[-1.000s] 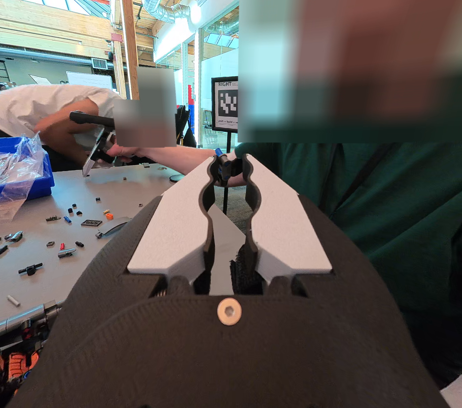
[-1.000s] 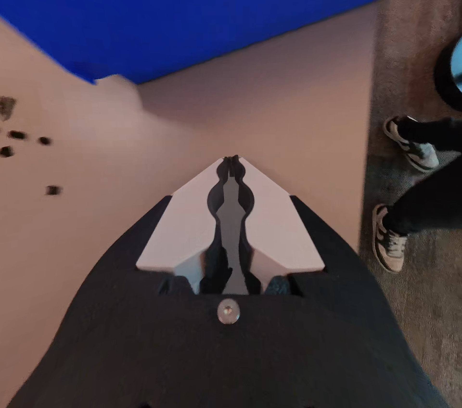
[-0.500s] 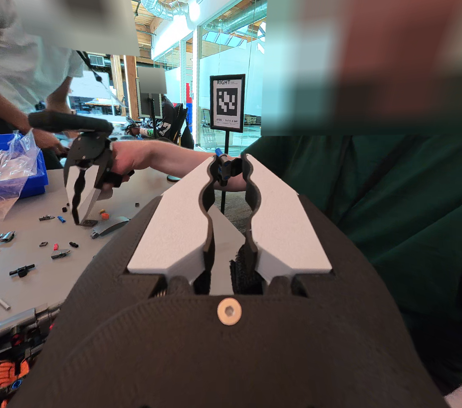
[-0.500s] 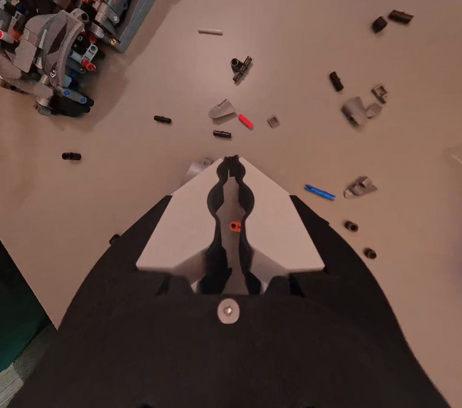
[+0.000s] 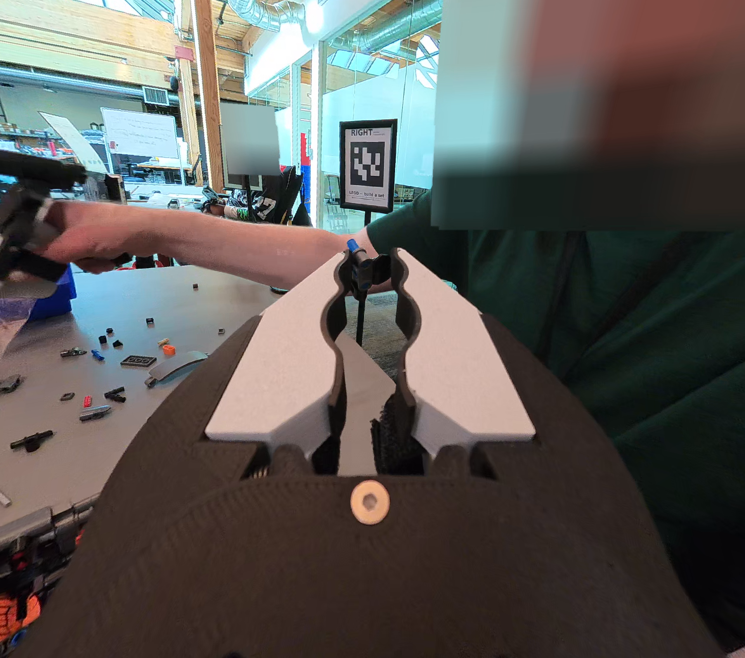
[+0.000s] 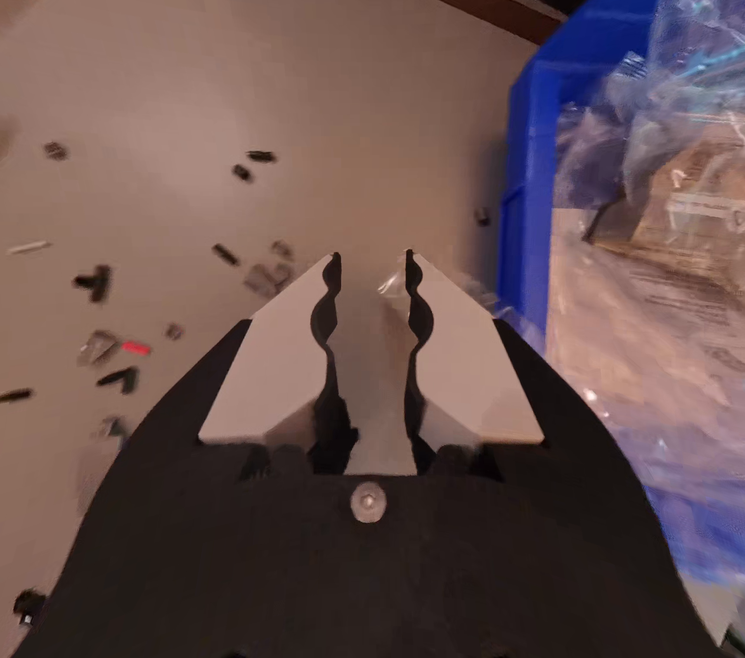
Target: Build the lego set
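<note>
My left gripper (image 5: pixel 366 268) is shut on a small black lego connector with a blue pin (image 5: pixel 363 267), held up in the air in front of a person in a green top. My right gripper (image 6: pixel 371 259) is open and empty above the table, just left of a blue bin (image 6: pixel 536 163); it also shows blurred at the far left of the left wrist view (image 5: pixel 24 235). Loose lego pieces lie on the grey table (image 5: pixel 169 300): a black plate (image 5: pixel 138 360), an orange piece (image 5: pixel 169 349), a grey curved panel (image 5: pixel 177 367). The partly built model (image 5: pixel 28 558) is at the lower left.
The blue bin holds clear plastic bags (image 6: pixel 653 235) that spill over its near side. Black pins, a red pin (image 6: pixel 136 347) and grey pieces (image 6: pixel 266 276) are scattered left of my right gripper. A sign on a stand (image 5: pixel 367 165) is beyond the table edge. The gap from one gripper's tips to the other's is roughly 45 centimeters.
My right gripper has swung from over the scattered pieces to beside the blue bin and has opened. My left gripper has kept still with its piece.
</note>
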Demonstrator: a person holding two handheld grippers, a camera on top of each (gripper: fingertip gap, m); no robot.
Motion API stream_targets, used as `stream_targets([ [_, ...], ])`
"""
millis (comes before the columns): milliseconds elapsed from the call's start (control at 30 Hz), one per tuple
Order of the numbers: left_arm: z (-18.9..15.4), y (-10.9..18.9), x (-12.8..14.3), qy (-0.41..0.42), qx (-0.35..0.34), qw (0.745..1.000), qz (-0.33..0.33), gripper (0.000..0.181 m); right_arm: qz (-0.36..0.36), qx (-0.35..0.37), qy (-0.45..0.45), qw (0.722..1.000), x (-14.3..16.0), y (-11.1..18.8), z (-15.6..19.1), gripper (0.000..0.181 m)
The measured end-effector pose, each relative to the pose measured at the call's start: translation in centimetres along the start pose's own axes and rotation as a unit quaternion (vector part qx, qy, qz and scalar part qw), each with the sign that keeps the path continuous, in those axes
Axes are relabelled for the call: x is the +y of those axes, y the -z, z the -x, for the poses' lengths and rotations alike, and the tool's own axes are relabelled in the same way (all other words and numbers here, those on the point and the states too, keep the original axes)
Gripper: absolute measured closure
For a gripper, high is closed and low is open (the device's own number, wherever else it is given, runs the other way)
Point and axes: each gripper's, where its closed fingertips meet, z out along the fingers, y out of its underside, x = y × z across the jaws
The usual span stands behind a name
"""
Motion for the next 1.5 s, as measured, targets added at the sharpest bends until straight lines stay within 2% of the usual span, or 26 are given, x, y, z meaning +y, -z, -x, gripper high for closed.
stream_targets([
  [67, 0.2, 0.1, 0.1, 0.002, -0.004, 1.0, 0.0, 0.164, 0.028, 0.03, -0.02, 0.999, -0.1, -1.7, -2.2, 0.149],
  [200, 0.7, 0.3, 0.2, 0.007, -0.01, 1.0, 0.0, 0.164, 0.052, 0.053, -0.027, 0.997, -0.2, -4.2, -3.6, 0.145],
  [267, 0.8, 0.3, 0.3, 0.009, -0.012, 1.0, 0.001, 0.164, 0.057, 0.085, -0.028, 0.994, -0.1, -4.8, -4.8, 0.152],
  [333, 0.9, 0.3, 0.3, 0.01, -0.013, 1.0, 0.002, 0.164, 0.051, 0.069, -0.055, 0.995, -0.5, -5.2, -4.5, 0.152],
  [433, 1.0, 0.4, 0.3, 0.011, -0.014, 1.0, 0.001, 0.164, 0.064, 0.091, -0.043, 0.993, -0.7, -5.2, -4.8, 0.152],
  [500, 0.9, 0.4, 0.2, 0.009, -0.014, 1.0, 0.0, 0.164, 0.089, 0.096, -0.014, 0.991, -0.4, -5.5, -4.6, 0.161],
  [567, 0.8, 0.3, 0.1, 0.006, -0.014, 1.0, 0.0, 0.164, 0.114, 0.105, 0.025, 0.988, -0.3, -5.6, -4.5, 0.161],
  [633, 0.7, 0.4, 0.0, 0.005, -0.013, 1.0, -0.002, 0.164, 0.135, 0.104, 0.096, 0.981, -0.5, -5.5, -4.0, 0.168],
  [733, 0.8, 0.4, 0.0, 0.007, -0.014, 1.0, -0.005, 0.164, 0.154, 0.108, 0.203, 0.961, -1.6, -4.6, -4.0, 0.167],
  [867, 0.7, 0.2, 0.2, 0.007, -0.012, 1.0, 0.0, 0.164, 0.205, 0.109, 0.321, 0.918, -1.9, -4.0, -4.9, 0.166],
  [933, 0.8, 0.1, 0.4, 0.007, -0.014, 1.0, 0.006, 0.165, 0.253, 0.119, 0.382, 0.881, -1.1, -4.1, -5.9, 0.166],
  [1100, 1.6, 0.6, 0.8, 0.015, -0.027, 0.999, 0.009, 0.164, 0.314, 0.116, 0.506, 0.795, -0.4, -5.1, -6.2, 0.162],
  [1200, 2.1, 0.7, 1.2, 0.022, -0.035, 0.999, 0.014, 0.165, 0.356, 0.127, 0.557, 0.739, -0.2, -5.3, -7.0, 0.16],
  [1300, 2.4, 0.8, 1.5, 0.025, -0.04, 0.999, 0.021, 0.164, 0.386, 0.126, 0.592, 0.696, 0.2, -5.5, -7.6, 0.154],
  [1400, 2.6, 0.9, 1.7, 0.027, -0.043, 0.998, 0.024, 0.164, 0.393, 0.133, 0.611, 0.674, 0.1, -5.7, -8.0, 0.157],
  [1500, 2.9, 1.0, 1.9, 0.03, -0.046, 0.998, 0.026, 0.164, 0.394, 0.133, 0.614, 0.671, 0.1, -5.9, -8.3, 0.168],
])
